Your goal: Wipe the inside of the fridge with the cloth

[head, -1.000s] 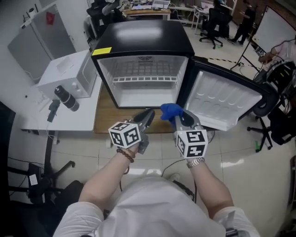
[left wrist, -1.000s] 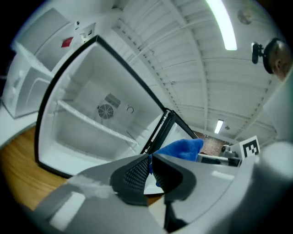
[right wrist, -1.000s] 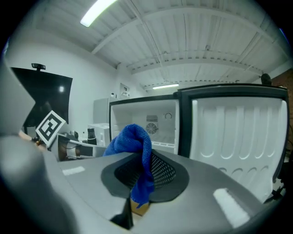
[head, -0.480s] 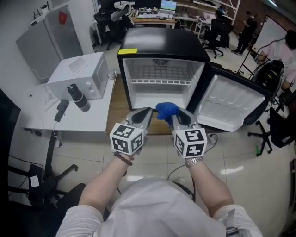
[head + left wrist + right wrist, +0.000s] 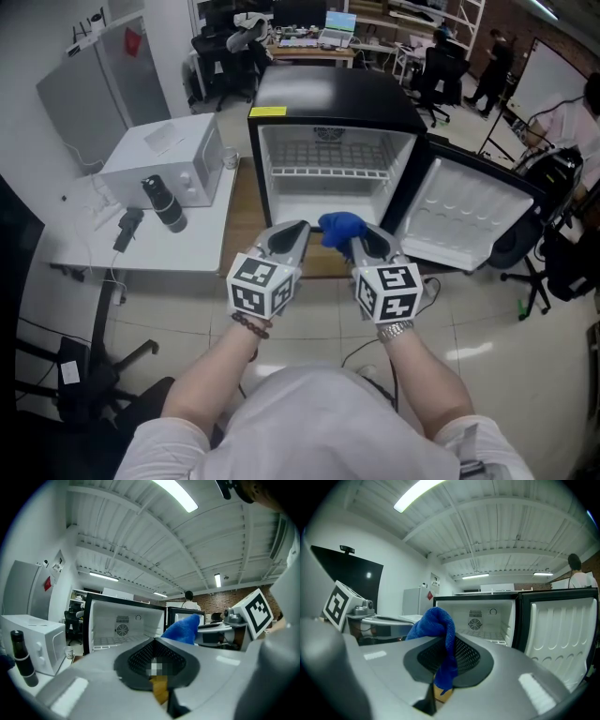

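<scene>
Fridge (image 5: 330, 92) open (wire shelf (image 5: 328, 172) inside) — right gripper (image 5: 360, 244) jaws pinch cloth (image 5: 341, 225), left gripper (image 5: 291, 236) clenched

In the middle of the head view, the cloth (image 5: 342, 226) is seen as blue, fuzzy terry fabric. The fridge (image 5: 328, 94) is topped in glossy black, lined with smooth white plastic, and set on a wood-grain board (image 5: 246, 202).

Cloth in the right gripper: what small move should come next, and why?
Probably reach the right gripper forward into the fridge: it is shut on the cloth, the door stands open, and the cloth hangs short of the opening.
</scene>
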`<state>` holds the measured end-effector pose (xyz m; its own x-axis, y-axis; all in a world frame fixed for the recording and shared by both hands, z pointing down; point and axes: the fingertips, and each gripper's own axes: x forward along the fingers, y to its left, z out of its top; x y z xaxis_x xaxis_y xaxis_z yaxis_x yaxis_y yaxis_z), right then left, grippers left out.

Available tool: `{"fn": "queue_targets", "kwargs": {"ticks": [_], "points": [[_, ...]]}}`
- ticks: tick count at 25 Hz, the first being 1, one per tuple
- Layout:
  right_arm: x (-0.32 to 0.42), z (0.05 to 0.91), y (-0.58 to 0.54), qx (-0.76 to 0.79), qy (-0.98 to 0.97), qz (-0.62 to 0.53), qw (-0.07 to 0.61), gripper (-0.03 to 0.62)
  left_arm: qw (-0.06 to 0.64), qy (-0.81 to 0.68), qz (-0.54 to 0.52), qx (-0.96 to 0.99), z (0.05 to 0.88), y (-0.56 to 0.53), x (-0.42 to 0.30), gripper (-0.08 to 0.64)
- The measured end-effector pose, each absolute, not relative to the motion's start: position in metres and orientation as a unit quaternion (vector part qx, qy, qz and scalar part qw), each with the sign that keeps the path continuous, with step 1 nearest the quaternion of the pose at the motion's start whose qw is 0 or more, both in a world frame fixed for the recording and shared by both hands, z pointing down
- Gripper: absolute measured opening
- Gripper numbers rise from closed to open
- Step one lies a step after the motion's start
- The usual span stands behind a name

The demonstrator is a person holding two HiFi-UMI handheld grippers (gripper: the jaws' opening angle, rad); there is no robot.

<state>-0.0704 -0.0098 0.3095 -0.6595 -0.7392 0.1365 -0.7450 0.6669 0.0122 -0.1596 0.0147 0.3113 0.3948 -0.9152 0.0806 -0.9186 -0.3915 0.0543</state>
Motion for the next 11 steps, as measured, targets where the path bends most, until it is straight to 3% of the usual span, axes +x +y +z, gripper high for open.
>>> {"fn": "queue_targets", "kwargs": {"ticks": [11], "points": [[-0.0606,0.3046,-0.0033,0.413,-0.909,0.018,0.061,0.035,0.036,-0.548,0.023,0.835,0.3066,0.0197,-0.1501,0.004]]}}
